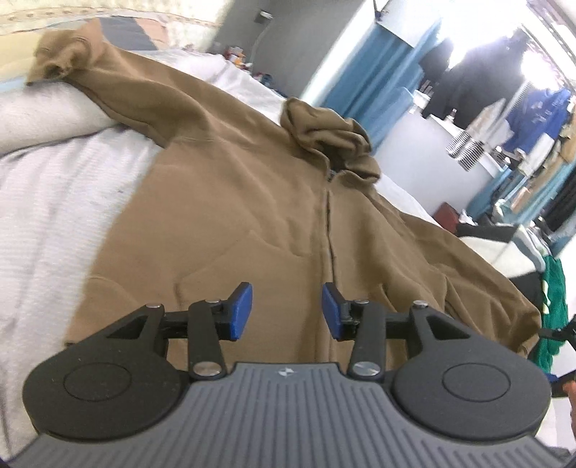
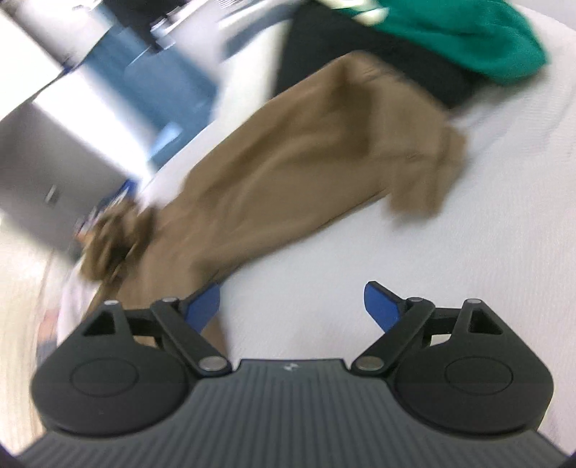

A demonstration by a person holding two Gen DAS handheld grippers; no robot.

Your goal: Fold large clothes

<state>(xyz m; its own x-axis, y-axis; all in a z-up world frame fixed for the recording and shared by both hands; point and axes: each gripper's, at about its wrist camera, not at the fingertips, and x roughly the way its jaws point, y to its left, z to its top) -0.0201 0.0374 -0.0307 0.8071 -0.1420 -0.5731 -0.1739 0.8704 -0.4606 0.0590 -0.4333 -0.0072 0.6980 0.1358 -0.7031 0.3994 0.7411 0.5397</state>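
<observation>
Hoodie: brown zip hoodie [image 1: 252, 201] lies spread on the white bedcover [image 1: 54, 201], sleeve [image 2: 306, 151] outstretched.
Left gripper [image 1: 287, 311]: parted, empty, above hem.
Right gripper [image 2: 291, 306]: wide, empty, over bare cover beside sleeve edge.
Crowding: green garment [image 2: 468, 36] near cuff.

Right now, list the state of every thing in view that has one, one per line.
Brown hoodie: spread flat on the bed, front up, zipper closed, not yet folded.
Hood: bunched at the collar.
Far sleeve: stretched out, cuff crumpled.
Green garment: heaped at the bed's edge.
Left gripper: open, empty.
Right gripper: open wide, empty.
</observation>
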